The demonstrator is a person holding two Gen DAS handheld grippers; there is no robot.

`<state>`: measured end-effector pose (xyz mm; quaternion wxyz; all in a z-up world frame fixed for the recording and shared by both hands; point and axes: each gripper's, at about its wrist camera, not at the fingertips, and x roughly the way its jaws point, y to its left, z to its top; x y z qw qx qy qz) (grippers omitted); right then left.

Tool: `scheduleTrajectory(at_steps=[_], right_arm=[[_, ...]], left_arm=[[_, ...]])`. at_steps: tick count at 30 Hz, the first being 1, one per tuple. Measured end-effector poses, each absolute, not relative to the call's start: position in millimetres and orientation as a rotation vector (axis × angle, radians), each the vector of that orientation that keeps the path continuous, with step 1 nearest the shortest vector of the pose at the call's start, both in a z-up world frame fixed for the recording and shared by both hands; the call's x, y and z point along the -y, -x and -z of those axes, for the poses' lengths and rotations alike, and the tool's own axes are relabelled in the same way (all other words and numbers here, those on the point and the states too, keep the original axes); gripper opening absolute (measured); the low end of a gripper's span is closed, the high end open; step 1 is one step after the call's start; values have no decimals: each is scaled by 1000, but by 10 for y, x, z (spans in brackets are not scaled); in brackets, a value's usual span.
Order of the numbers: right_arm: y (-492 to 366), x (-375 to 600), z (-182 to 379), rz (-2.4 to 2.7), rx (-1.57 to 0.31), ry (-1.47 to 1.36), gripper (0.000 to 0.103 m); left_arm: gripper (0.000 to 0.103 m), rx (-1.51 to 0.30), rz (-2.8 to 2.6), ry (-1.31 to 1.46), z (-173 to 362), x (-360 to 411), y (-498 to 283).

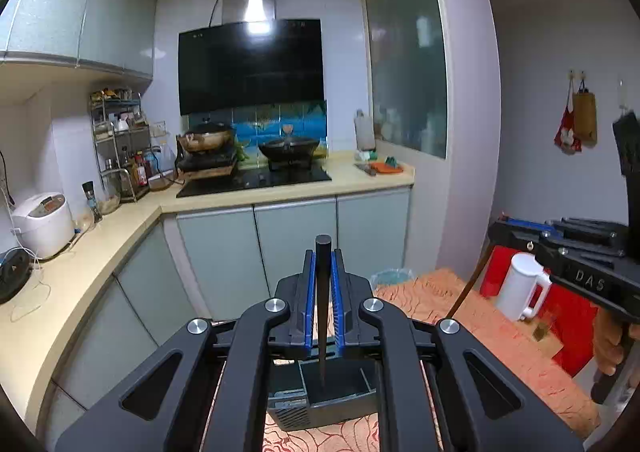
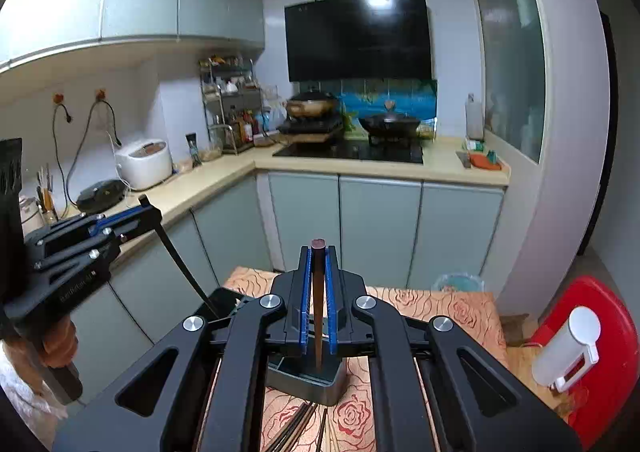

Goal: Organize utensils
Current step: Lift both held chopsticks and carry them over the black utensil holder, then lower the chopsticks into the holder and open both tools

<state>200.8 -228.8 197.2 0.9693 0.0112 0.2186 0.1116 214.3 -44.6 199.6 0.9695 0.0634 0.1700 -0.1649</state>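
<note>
My left gripper is shut on a black chopstick held upright, its tip down inside the dark grey utensil holder on the table. My right gripper is shut on a brown chopstick, also upright, its tip inside the same holder. The left gripper with its black chopstick shows at the left of the right wrist view. Several loose chopsticks lie on the rose-patterned tablecloth in front of the holder.
A white jug stands on a red stool right of the table; it also shows in the right wrist view. The kitchen counter with a rice cooker and stove lies beyond.
</note>
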Motion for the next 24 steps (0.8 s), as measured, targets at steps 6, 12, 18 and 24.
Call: scheduleTrajectory(at_steps=[6,12,18,24], right_arm=[[-2244,2239,-1734,-225,-513,-32,7],[-2390,2200,-1477,-222,-574,-40,7],[-2409,2165,-1367,-240,-579,-42,7],[-2388,2179,-1383,-249,-568,-37,29]], left_arm=[[7,-401,311,-118,-1694,434,-2378],[7,-448,305,-104,-1465,414,-2477],[16,-456,301,-110,-1383,438,-2492],[47,-429,302,-116,-1406,466,-2416]])
